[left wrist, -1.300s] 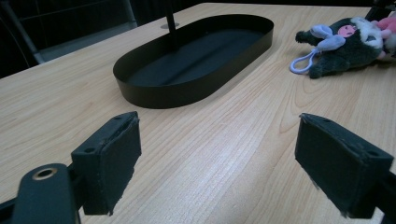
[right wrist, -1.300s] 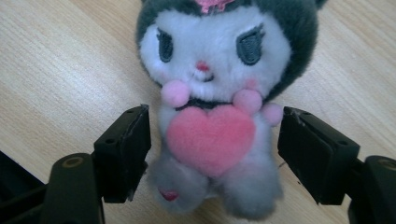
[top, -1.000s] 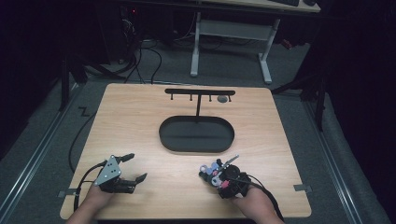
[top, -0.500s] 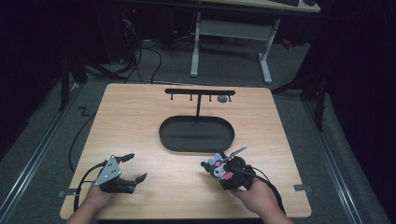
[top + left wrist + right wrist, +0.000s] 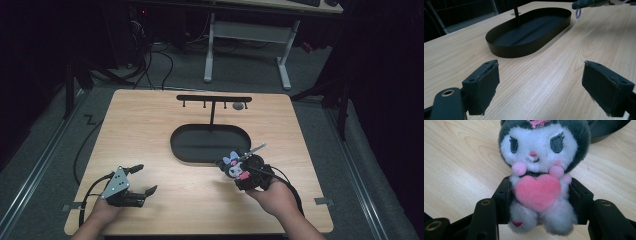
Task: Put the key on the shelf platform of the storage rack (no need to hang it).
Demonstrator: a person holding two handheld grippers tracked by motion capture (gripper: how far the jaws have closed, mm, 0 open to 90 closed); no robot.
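Near the front-left corner of the light wooden table [image 5: 150, 130], the left gripper [image 5: 137, 181] rests wide open and empty. Right of centre, the right gripper [image 5: 239, 170] clamps a grey-and-white plush doll with pink heart [image 5: 537, 182] just short of the black oval tray [image 5: 210, 155] with its hook stand; hanging it, seemingly, remains undone.

- the left hand [image 5: 102, 212] comes in over the table's near edge by its near left corner, holding the left gripper [image 5: 142, 180] low with its jaws wide apart.
- the right hand [image 5: 272, 197] reaches in from the near edge, right of middle; the right gripper [image 5: 240, 170] has its jaws clamped on a plush toy [image 5: 539, 180].
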